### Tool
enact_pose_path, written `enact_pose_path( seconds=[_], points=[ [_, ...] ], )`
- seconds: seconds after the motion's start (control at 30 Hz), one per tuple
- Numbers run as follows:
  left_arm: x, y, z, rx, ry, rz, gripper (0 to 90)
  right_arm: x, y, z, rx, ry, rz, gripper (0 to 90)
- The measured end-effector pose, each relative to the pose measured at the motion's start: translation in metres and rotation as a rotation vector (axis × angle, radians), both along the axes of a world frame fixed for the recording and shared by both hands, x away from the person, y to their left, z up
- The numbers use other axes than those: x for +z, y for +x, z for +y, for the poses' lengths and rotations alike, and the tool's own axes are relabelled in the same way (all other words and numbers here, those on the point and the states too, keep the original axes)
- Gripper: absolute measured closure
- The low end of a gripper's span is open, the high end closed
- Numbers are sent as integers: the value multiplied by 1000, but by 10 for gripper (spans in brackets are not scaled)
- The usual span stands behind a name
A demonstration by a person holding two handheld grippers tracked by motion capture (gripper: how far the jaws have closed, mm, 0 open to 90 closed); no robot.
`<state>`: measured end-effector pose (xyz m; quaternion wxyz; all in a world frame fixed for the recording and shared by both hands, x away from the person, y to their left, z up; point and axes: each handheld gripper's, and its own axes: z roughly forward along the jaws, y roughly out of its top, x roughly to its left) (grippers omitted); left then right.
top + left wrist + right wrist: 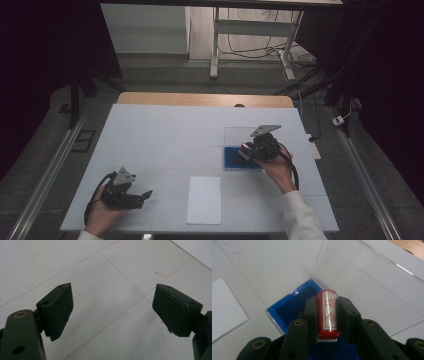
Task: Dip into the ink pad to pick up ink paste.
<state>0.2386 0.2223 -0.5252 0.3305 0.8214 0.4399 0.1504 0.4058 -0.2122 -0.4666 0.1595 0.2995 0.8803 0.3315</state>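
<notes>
A small red stamp (327,313) with a clear barrel and red characters on a white label is clamped between the 2 black jaws of the right gripper (327,315), which is held in the person's right hand (277,170) at the right side of the table (150,135). The stamp is held upright over a blue box (292,305) — a shallow tray with a dark blue inside, seated in a clear plastic case (372,285) whose see-through lid stands open behind it. In the high view the box (235,157) is seen just in front of that hand, right of the table's middle. A white sheet of paper (204,199) lies flat near the front edge, between the 2 hands and apart from the box. The left gripper (145,194) is rested low at the front left of the table, its jaws spread wide with nothing between them — bare white tabletop is seen in the gap.
</notes>
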Motion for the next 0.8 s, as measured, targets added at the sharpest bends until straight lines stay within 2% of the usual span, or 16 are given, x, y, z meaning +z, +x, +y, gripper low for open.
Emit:
enact_pose_path(
  seconds=[0.8],
  points=[
    [-1,0,0,-3,5,4,178,-8,3,4,-10,-31,32,700]
  ],
)
